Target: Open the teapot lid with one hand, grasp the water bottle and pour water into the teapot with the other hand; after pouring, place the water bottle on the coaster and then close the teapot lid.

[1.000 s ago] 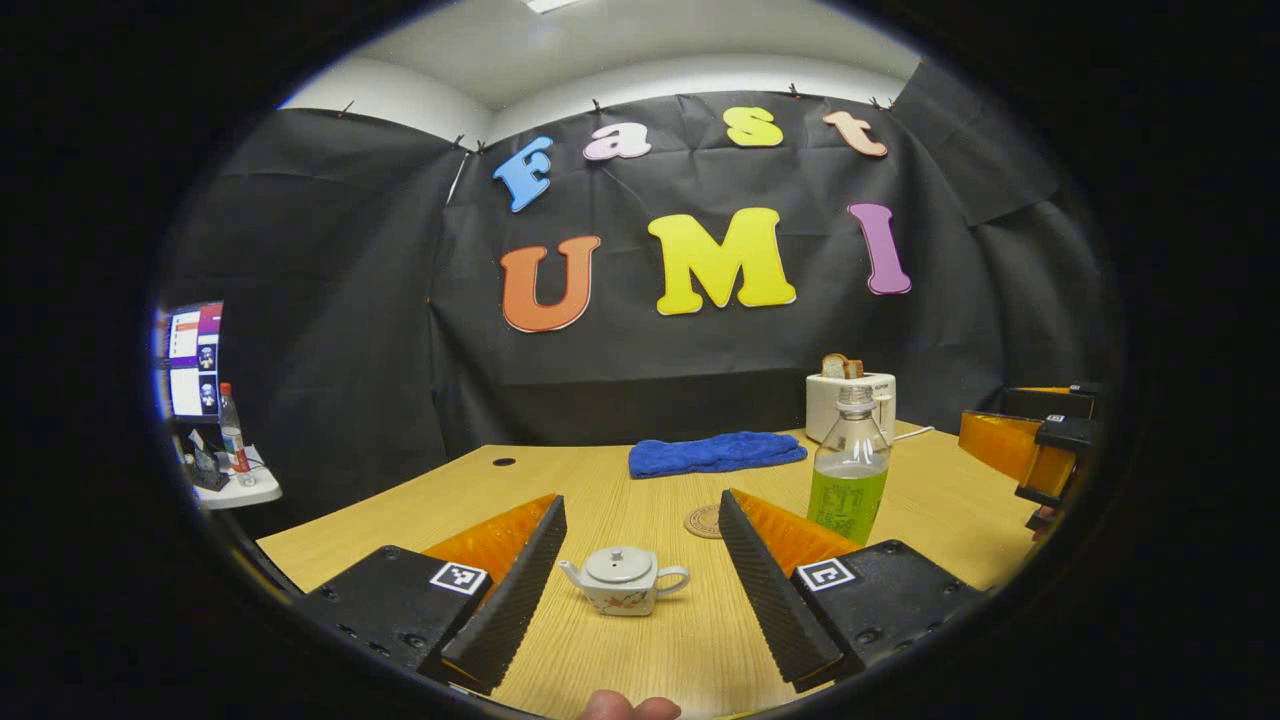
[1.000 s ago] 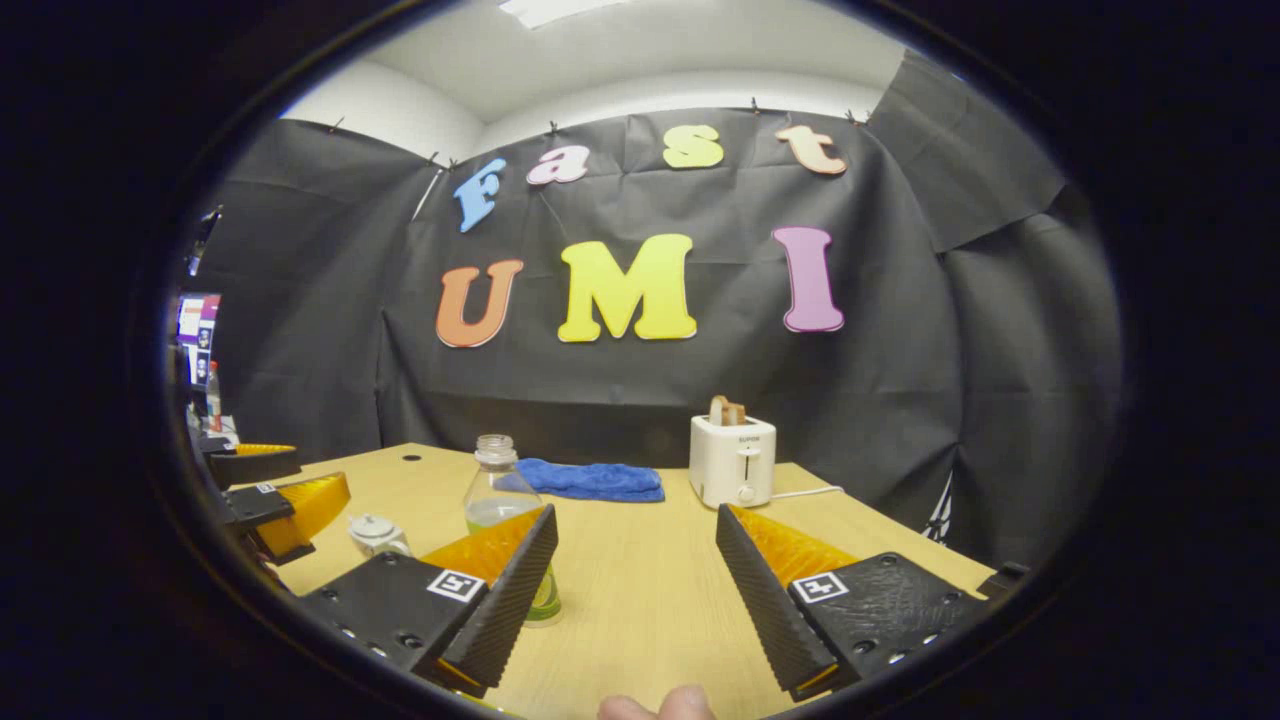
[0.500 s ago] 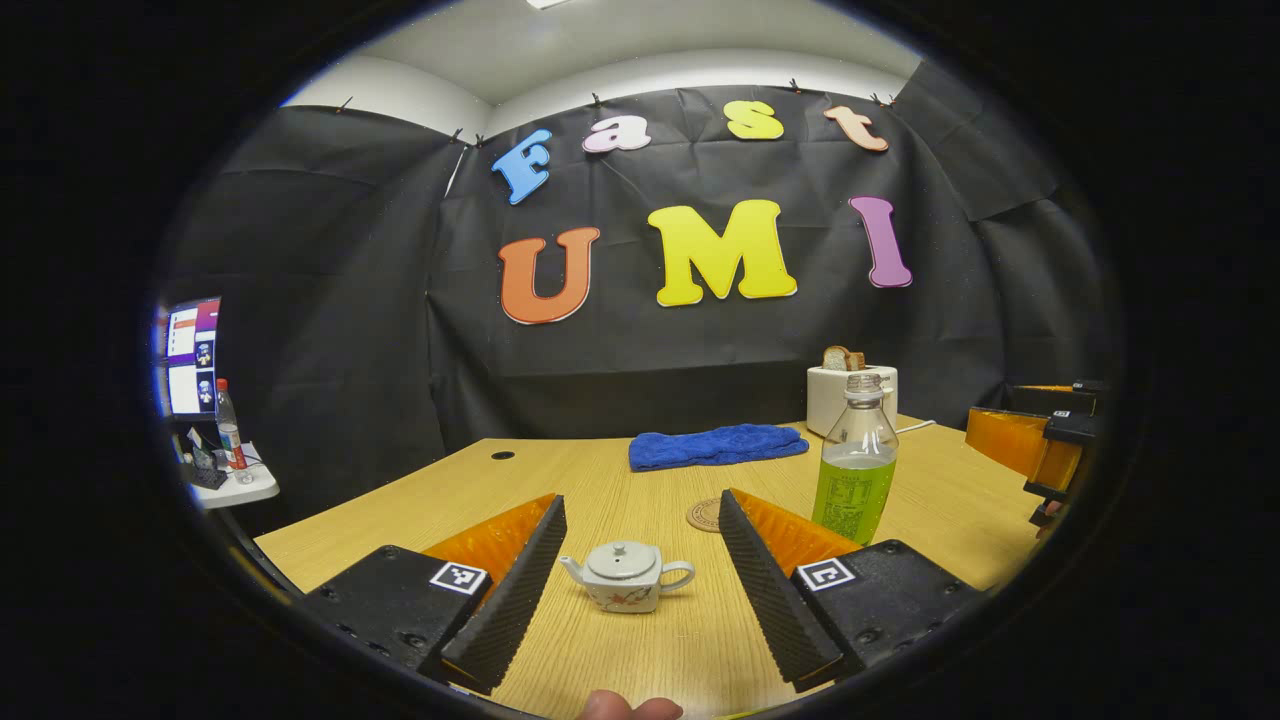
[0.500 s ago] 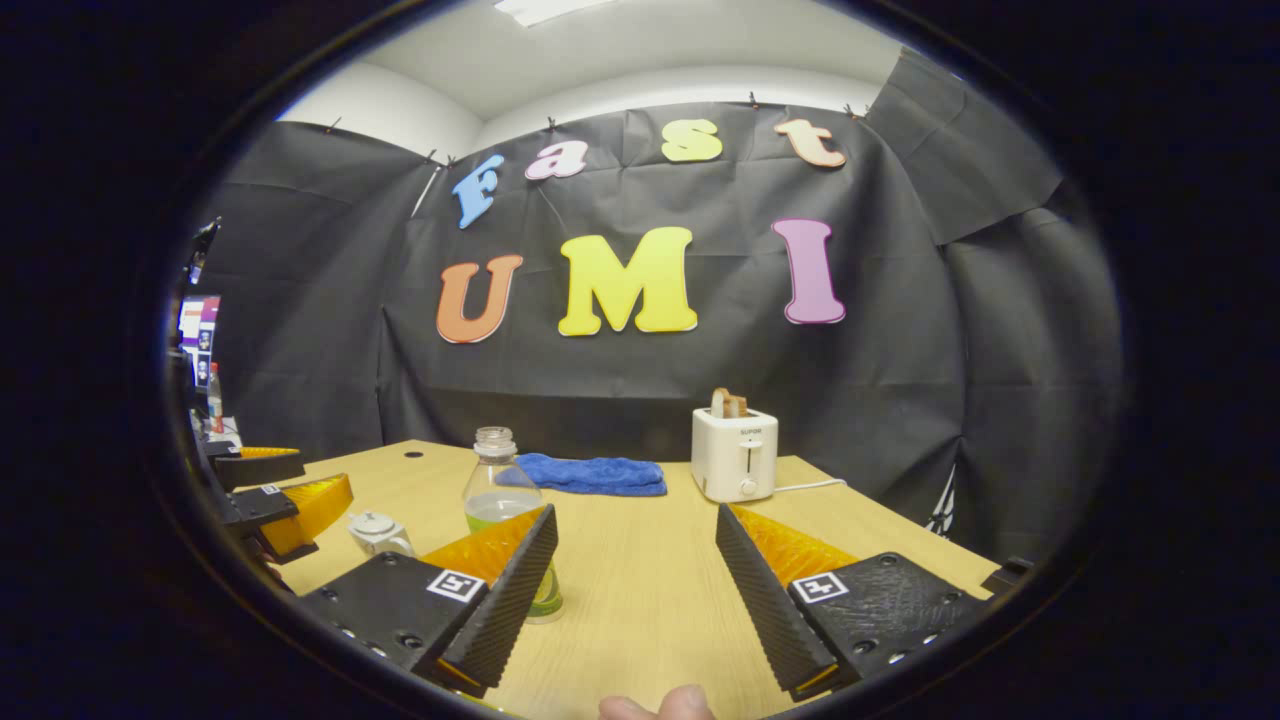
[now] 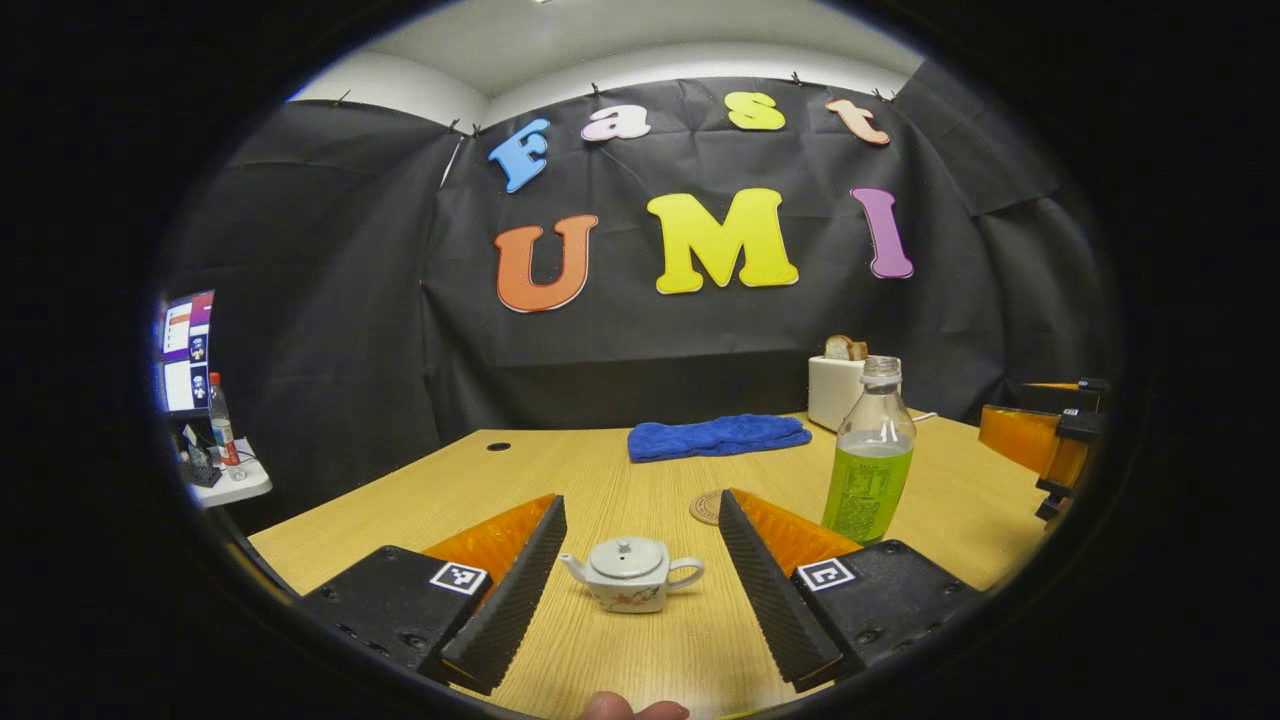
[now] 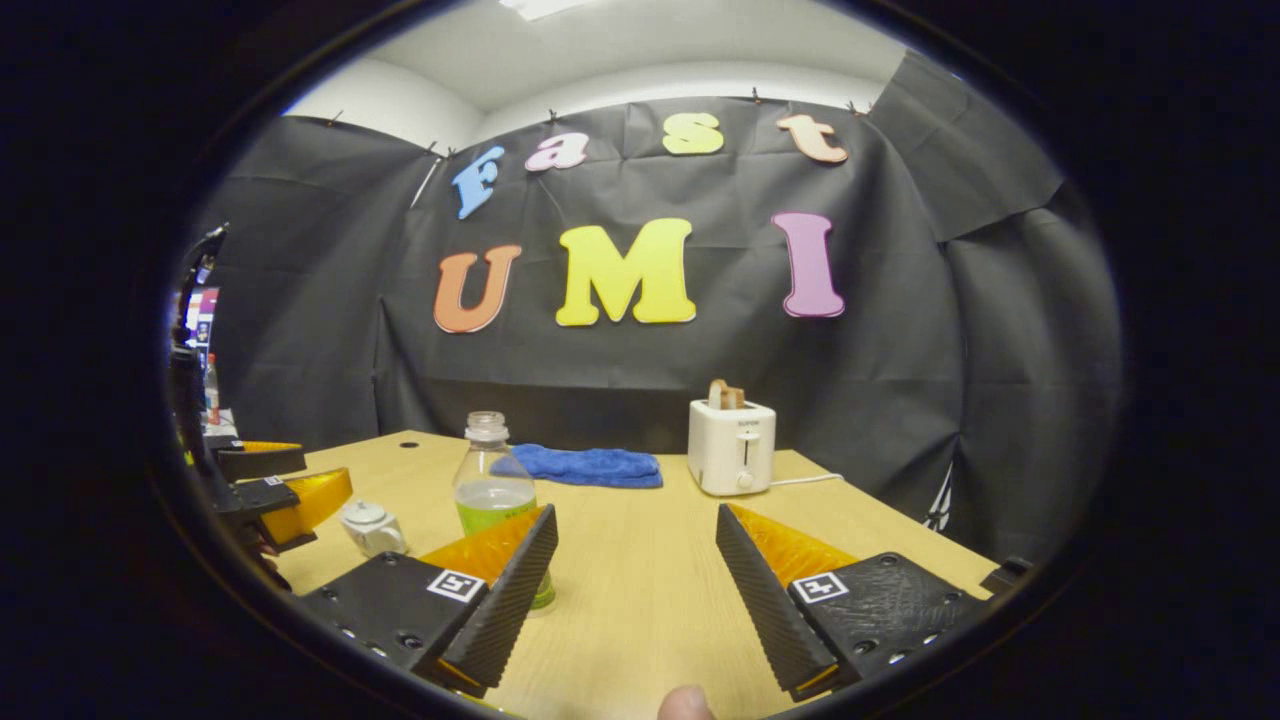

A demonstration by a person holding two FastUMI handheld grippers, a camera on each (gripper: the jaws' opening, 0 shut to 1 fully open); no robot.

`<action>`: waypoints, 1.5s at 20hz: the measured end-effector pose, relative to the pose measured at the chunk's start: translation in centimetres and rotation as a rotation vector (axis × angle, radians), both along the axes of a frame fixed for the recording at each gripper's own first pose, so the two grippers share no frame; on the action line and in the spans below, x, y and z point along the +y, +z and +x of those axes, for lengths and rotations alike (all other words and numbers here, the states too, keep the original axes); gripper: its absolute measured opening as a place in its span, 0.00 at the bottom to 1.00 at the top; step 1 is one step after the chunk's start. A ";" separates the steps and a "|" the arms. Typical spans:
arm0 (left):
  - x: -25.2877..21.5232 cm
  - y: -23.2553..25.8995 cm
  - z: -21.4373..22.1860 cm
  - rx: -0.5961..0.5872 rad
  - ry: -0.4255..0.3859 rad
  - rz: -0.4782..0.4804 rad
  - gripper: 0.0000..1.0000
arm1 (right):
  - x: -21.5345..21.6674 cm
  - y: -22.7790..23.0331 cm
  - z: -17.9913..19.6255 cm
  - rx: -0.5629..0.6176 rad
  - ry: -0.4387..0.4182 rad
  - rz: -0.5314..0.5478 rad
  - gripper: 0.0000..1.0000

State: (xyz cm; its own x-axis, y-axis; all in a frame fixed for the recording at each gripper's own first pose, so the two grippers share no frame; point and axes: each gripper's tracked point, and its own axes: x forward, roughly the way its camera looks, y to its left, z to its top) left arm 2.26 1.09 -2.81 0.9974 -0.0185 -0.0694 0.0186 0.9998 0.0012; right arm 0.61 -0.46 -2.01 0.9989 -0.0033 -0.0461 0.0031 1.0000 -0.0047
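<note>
Left gripper [image 5: 635, 590] fingers spread wide, hovering over the table [image 5: 620, 480], nothing held. Teapot [image 5: 630, 573] sits between them, lid on. Bottle [image 5: 868, 452] stands upright right of the teapot, uncapped, part full of green liquid. Coaster [image 5: 705, 507] behind the teapot, towel [image 5: 718, 437] and toaster [image 5: 835, 388] farther back. Right gripper [image 6: 635, 590] also wide apart, empty; bottle [image 6: 492, 490] just past its left finger.

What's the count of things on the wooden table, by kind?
White ceramic teapot with lid: 1
Uncapped clear plastic bottle of green liquid: 1
Round brown coaster: 1
Folded blue towel: 1
White toaster holding bread: 1
Total: 5
</note>
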 end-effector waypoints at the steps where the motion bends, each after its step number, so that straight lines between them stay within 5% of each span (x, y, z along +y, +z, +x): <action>1: 0.1 -0.4 0.3 0.012 -0.001 0.003 0.96 | -0.1 -0.2 0.0 0.006 -0.001 -0.001 0.96; 4: 0.2 -1.6 1.2 0.042 -0.009 0.001 0.96 | -0.4 -0.8 0.3 0.023 -0.005 -0.005 0.95; 12: 0.8 -4.6 3.5 0.135 -0.020 0.002 0.75 | -0.9 -2.2 1.0 0.061 -0.012 -0.008 0.96; 25: 1.0 -5.2 4.9 0.154 -0.037 0.051 0.13 | -1.1 -3.5 1.6 0.099 -0.001 -0.019 0.96; 30: 1.0 -4.8 5.1 0.142 -0.079 0.027 0.05 | -0.7 -4.1 1.8 0.109 0.021 -0.026 0.96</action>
State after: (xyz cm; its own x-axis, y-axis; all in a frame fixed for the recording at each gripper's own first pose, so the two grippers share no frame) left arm 7.31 2.10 -7.63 0.9730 -0.0929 -0.2111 0.0993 0.9949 0.0196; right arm 2.42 -1.15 -6.11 0.9878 0.0153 -0.1549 -0.0201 0.9994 -0.0296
